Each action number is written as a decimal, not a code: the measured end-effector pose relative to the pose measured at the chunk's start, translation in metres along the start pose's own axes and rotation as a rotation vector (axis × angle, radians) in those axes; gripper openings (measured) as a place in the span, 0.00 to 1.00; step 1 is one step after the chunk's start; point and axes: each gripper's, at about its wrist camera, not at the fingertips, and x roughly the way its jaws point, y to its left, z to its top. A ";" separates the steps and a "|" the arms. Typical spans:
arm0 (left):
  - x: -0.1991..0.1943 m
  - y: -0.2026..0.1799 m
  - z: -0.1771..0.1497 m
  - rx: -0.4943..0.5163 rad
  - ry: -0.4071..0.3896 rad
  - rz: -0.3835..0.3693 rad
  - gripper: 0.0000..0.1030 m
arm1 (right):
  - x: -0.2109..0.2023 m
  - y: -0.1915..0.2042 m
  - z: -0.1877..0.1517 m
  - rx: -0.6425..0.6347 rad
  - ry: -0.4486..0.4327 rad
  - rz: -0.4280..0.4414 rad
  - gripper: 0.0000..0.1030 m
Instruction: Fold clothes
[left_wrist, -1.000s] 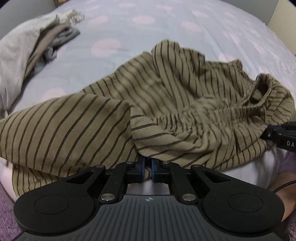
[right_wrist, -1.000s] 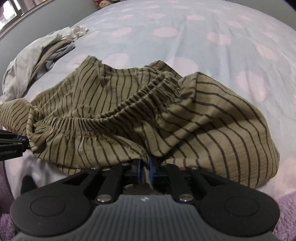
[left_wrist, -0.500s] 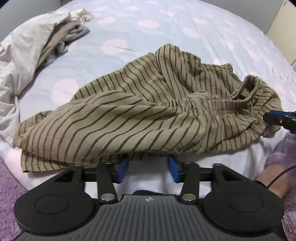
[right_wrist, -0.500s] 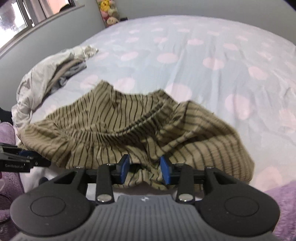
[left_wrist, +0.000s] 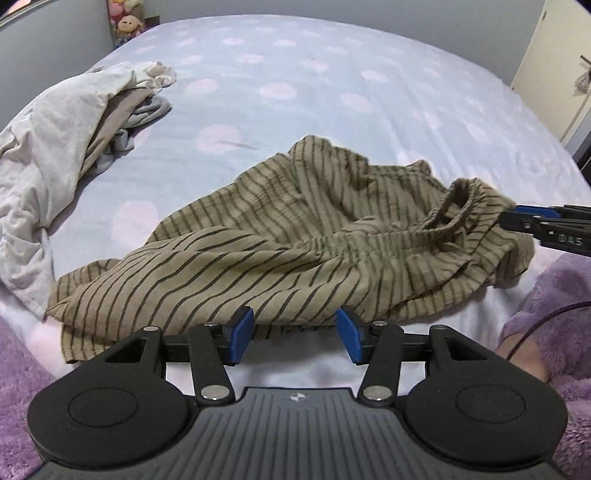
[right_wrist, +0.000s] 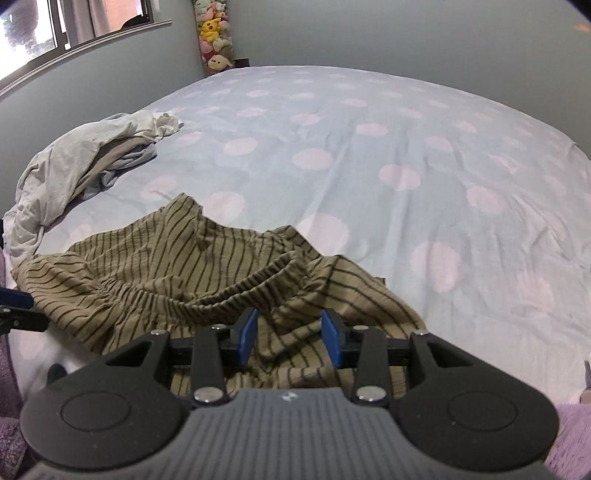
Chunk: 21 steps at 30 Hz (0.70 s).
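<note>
The striped garment (left_wrist: 295, 236) lies crumpled at the near edge of the bed (left_wrist: 332, 74), its gathered waistband running left to right, roughly parallel to that edge. The left gripper (left_wrist: 295, 334) hangs just in front of the garment's near hem, jaws wide and holding nothing. The right gripper (right_wrist: 290, 338) stands over the cloth's right end, jaws wide too, fabric beneath them. A pale clothes pile (left_wrist: 66, 122) sits near the left edge
</note>
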 end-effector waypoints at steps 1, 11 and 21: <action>-0.001 -0.001 0.001 0.004 -0.004 -0.008 0.47 | 0.001 -0.001 0.001 0.000 -0.002 -0.004 0.41; 0.025 0.019 0.029 -0.040 -0.022 0.061 0.47 | 0.030 0.005 0.026 -0.059 -0.020 0.000 0.49; 0.060 0.026 0.047 0.000 0.012 0.142 0.46 | 0.083 0.016 0.032 -0.143 0.082 -0.014 0.47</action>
